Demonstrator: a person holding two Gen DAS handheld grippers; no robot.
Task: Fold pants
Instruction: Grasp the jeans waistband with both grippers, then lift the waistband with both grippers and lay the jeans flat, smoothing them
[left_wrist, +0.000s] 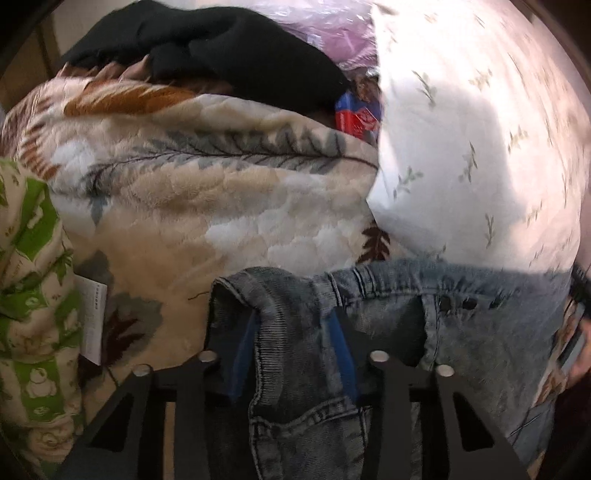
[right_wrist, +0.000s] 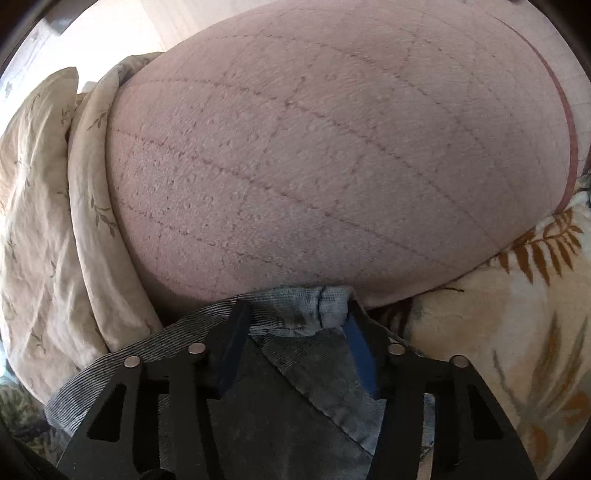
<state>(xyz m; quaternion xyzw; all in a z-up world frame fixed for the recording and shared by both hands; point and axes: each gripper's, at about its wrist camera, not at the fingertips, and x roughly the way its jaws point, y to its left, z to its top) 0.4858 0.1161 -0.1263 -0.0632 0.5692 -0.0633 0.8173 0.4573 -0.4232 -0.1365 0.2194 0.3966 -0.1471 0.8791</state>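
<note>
Denim fills both views: your left gripper (left_wrist: 295, 332) pinches the jeans (left_wrist: 480, 295) at a bunched waistband corner, your right gripper (right_wrist: 295, 325) clamps a gathered hem edge. With 2 grips set, the jeans lie on the leaf-print blanket (left_wrist: 203, 192) — probably ready to lift and fold.

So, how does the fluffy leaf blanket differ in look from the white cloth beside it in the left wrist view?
The leaf blanket is thick plush, cream with large grey and orange-brown leaves; the white cloth is thin and smooth, with small, sparse sprigs. The blanket lies as a rounded folded bulk, while the cloth spreads wide in bright light. Both carry a plant print, and both lie just behind the jeans.
</note>
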